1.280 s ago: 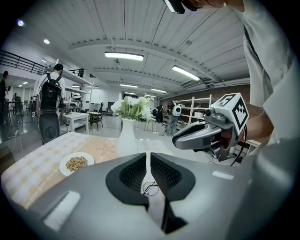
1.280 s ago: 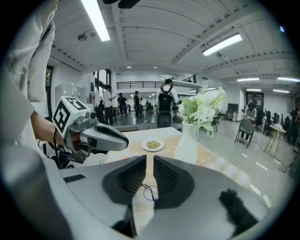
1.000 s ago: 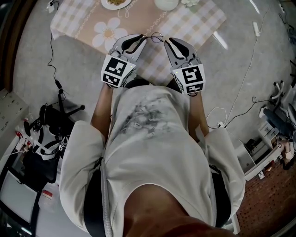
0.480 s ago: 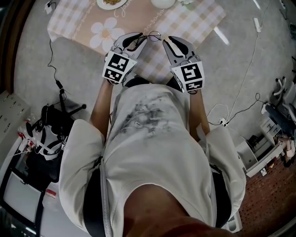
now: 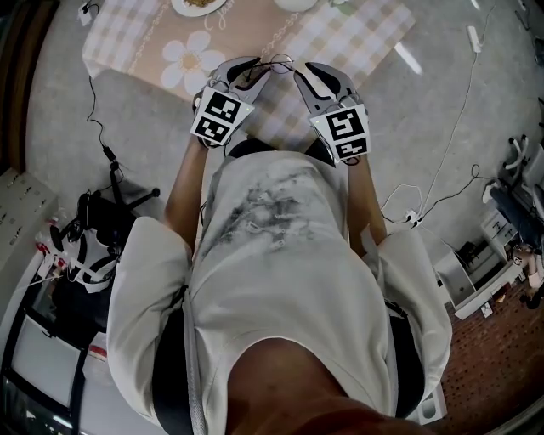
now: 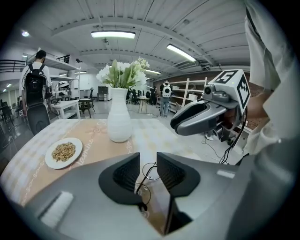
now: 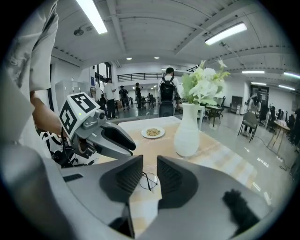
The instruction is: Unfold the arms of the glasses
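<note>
Two grippers flank the glasses [image 5: 280, 62], equally near | left gripper [image 5: 257, 68]: just left of glasses, jaws opening, glasses between, ungripped | right gripper [image 5: 302, 71]: just right, jaws opening, glasses between, ungripped

The head view's top edge cuts off the plate [image 5: 189, 11]; the glasses [image 5: 280, 62] are too small for detail.
</note>
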The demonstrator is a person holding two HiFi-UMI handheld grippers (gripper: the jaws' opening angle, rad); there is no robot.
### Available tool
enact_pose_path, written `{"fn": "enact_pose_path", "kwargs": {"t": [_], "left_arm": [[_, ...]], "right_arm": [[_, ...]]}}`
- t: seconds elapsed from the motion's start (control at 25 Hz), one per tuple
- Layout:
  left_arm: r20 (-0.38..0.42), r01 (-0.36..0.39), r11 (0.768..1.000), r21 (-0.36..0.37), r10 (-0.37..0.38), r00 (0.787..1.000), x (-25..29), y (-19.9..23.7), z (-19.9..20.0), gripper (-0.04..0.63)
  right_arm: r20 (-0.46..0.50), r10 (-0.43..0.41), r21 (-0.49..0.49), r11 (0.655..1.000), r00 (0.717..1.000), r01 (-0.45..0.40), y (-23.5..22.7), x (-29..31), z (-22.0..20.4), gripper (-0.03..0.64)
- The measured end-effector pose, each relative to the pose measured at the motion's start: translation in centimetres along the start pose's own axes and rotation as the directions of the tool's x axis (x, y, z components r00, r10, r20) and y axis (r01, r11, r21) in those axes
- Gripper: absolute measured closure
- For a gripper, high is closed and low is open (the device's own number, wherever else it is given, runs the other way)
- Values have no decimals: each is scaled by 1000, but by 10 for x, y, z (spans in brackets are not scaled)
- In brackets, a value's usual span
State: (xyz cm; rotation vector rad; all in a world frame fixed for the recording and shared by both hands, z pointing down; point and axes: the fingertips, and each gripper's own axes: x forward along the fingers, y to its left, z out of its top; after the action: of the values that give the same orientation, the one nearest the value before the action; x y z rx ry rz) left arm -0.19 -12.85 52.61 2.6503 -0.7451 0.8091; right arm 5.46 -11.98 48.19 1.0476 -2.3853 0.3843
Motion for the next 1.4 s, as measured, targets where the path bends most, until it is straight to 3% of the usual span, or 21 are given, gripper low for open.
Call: {"fn": "enact_pose_path", "kwargs": {"t": [0.48,1.4], "left_arm": [[-112,37,997,67,-30,993,21,3,-29,465],[-251,155,984,89,-128,959,51,4,-59,487]], "right_arm": [[-43,26,3,1000,999,-26,5,12,-18,515],[-71,52,38,998,996,-50,2,22,-32,509]]}}
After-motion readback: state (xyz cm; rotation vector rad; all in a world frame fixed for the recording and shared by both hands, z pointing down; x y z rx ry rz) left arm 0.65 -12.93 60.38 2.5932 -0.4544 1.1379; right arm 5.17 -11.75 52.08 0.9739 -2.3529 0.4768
